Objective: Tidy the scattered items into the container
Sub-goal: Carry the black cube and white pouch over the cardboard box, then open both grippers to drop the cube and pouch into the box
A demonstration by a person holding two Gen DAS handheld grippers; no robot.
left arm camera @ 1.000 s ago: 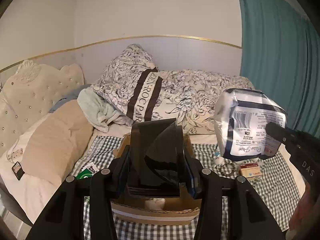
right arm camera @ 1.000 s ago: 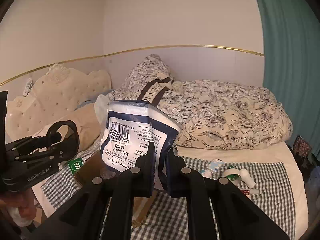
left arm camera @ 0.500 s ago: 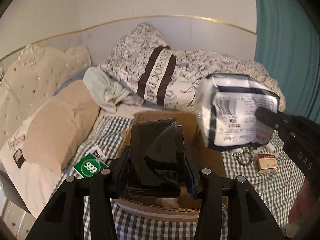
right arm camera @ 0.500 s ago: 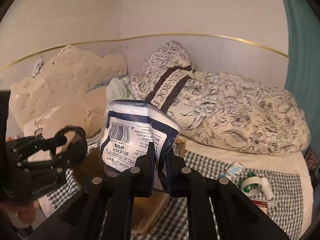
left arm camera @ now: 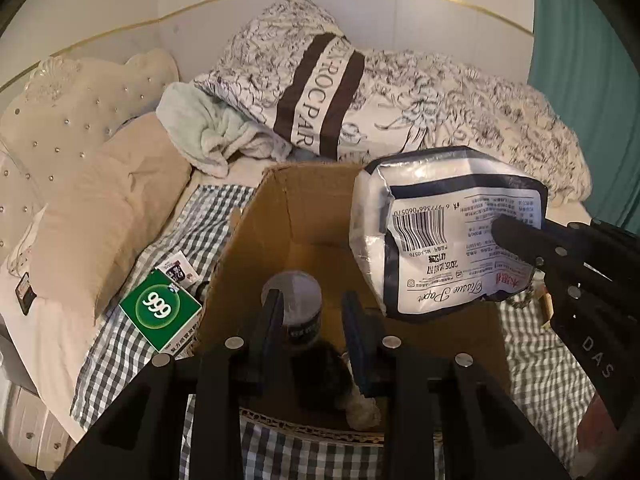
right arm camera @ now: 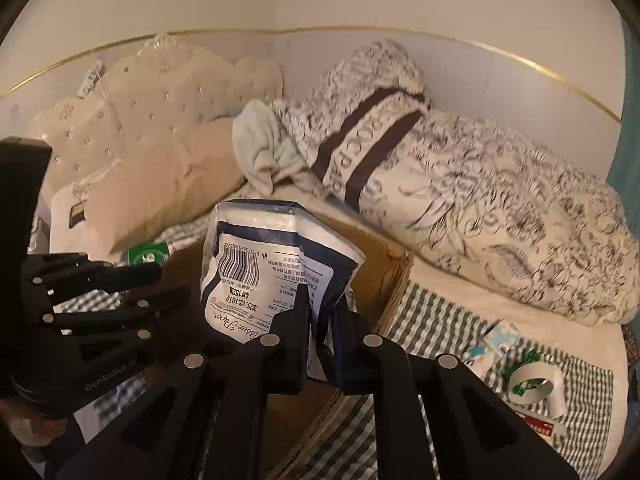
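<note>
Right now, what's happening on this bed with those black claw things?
A person is tidying loose items into an open brown cardboard box on the checked bedspread. The right gripper is shut on a white and navy plastic tissue pack, held above the box. The left gripper points down into the box, nothing between its closing jaws; a dark bottle already lies inside. A green "999" carton and a white tape roll are outside it.

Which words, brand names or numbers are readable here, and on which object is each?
"999": green box
"ROCPAR": striped pillow
"Tissue Paper": tissue pack; its barcode digits and fine print are too small
"DAS": right gripper
"GenRobot": left gripper
</note>
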